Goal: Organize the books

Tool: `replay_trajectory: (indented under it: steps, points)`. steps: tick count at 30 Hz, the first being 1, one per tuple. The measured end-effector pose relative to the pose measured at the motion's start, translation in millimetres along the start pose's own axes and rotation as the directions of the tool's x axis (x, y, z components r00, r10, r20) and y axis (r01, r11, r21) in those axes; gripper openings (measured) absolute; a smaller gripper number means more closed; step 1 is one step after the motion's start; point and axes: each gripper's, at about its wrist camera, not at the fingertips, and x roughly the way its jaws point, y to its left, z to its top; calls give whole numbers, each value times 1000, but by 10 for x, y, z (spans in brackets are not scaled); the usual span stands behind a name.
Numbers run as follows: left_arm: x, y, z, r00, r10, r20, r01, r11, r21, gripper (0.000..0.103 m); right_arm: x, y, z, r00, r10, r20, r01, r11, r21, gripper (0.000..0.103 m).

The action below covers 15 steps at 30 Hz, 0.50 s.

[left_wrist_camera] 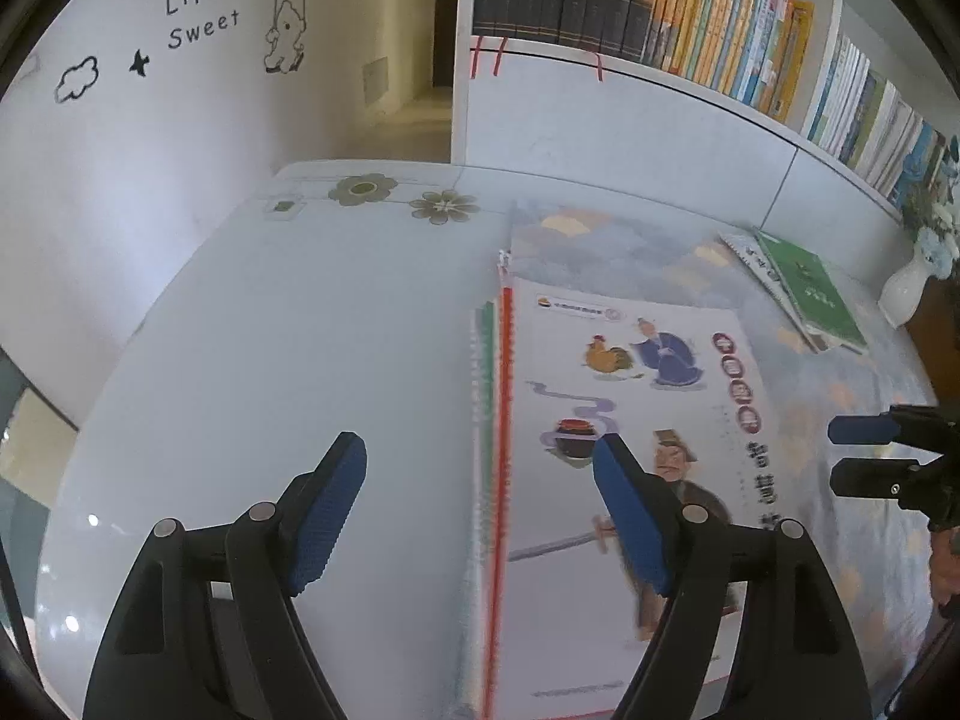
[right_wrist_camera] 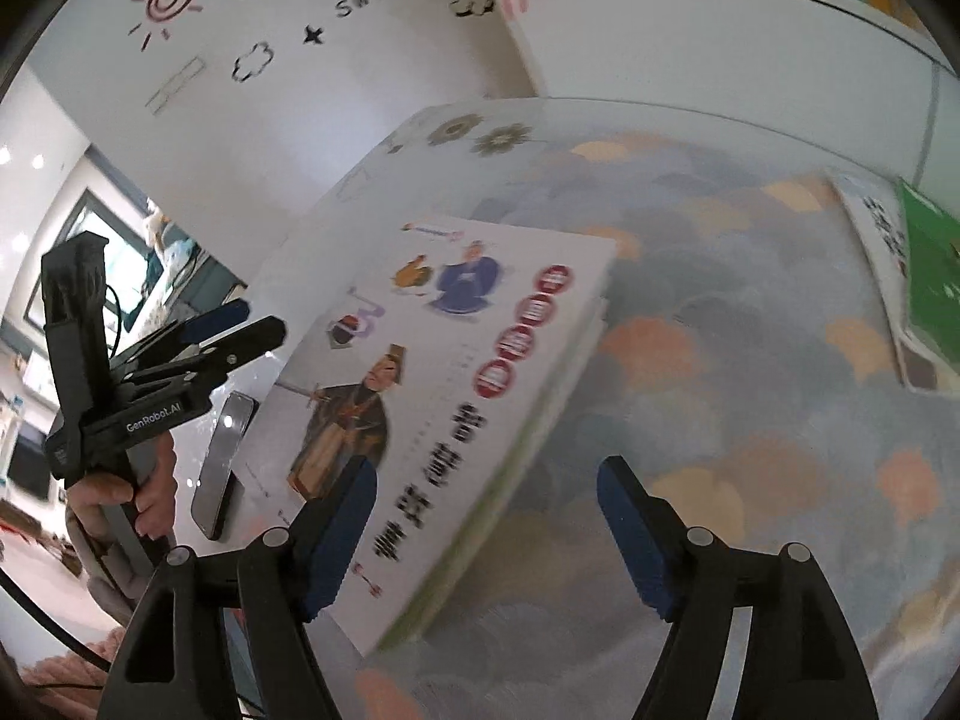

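Note:
A stack of thin books [left_wrist_camera: 630, 396] lies flat on the table, its top cover white with cartoon figures in robes. My left gripper [left_wrist_camera: 480, 441] is open above the stack's striped spine edge, one finger over bare table and the other over the cover. My right gripper [right_wrist_camera: 487, 468] is open too, hovering over the near right edge of the same stack [right_wrist_camera: 456, 360], and nothing is pressed between its pads. Each gripper shows in the other's view: the right one [left_wrist_camera: 864, 456] at the right, the left one [right_wrist_camera: 252, 324] at the left, held by a hand [right_wrist_camera: 150, 498].
Two more books, the upper one green [left_wrist_camera: 816, 294], lie at the far right on a patterned cloth [right_wrist_camera: 750, 360]. A white shelf of upright books [left_wrist_camera: 660, 0] stands behind the table [left_wrist_camera: 300, 330]. A white vase [left_wrist_camera: 906, 294] is at the right; a phone [right_wrist_camera: 225, 468] lies left of the stack.

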Motion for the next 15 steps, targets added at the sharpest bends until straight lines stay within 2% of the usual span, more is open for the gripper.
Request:
replay_trajectory:
  steps: [7, 9, 12, 15]
  points:
    - [-189, -430, 163, 999, -49, 14, 49, 999, -17, 77, -493, -541, -155, 996, -24, 83, 18, 997, 73, 74]
    - [-250, -680, 269, 997, -65, 29, 65, 998, -12, 77, -672, -772, -207, 993, -47, 109, 36, 994, 103, 74]
    - [-328, -1095, 377, 995, -73, 64, 77, 995, -56, 77, -987, -1185, -288, 984, -69, 165, 43, 986, 158, 74]
    - [-361, -1708, 429, 987, -144, 76, 144, 990, 1, 77, -1293, -1704, -386, 970, -97, 225, 40, 968, 247, 74]
